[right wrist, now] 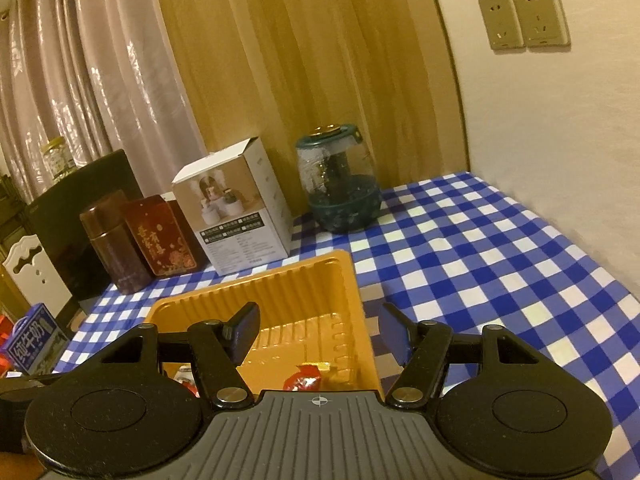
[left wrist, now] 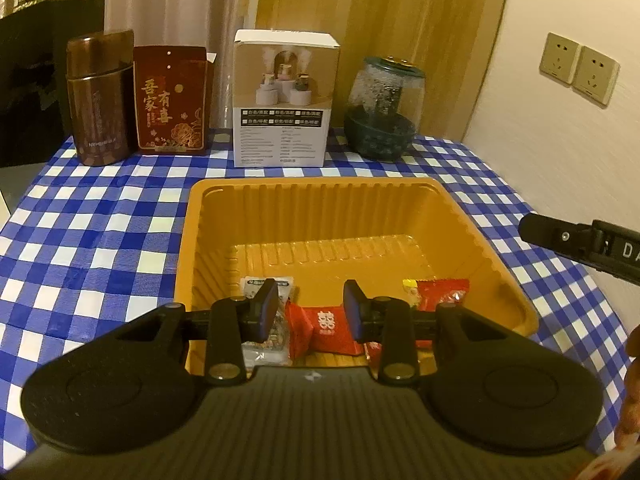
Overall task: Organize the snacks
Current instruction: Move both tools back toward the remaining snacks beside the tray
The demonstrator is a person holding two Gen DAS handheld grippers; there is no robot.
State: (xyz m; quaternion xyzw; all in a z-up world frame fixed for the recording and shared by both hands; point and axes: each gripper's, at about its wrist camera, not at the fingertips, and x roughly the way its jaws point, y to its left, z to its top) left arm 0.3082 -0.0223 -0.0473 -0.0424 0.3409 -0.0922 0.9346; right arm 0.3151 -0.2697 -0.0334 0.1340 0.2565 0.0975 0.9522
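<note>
Several snacks [left wrist: 334, 330] lay at the near end of the orange tray [left wrist: 404, 186]. Our left gripper [left wrist: 310, 310] hung over them, jaws apart, gripping nothing; our right gripper [right wrist: 318, 334] stood open over the tray's edge. We risked nudging that light tray off place

Left gripper [left wrist: 310, 308] body hides the near wall of the orange tray [left wrist: 320, 196] and the lower parts of the snack packets; white packet [left wrist: 280, 286] print too small to read. Right gripper [left wrist: 560, 236] cut off by the frame edge in the left view. Blue carton [right wrist: 34, 340] cropped at the right view's left edge. White box [left wrist: 280, 136] small print illegible
</note>
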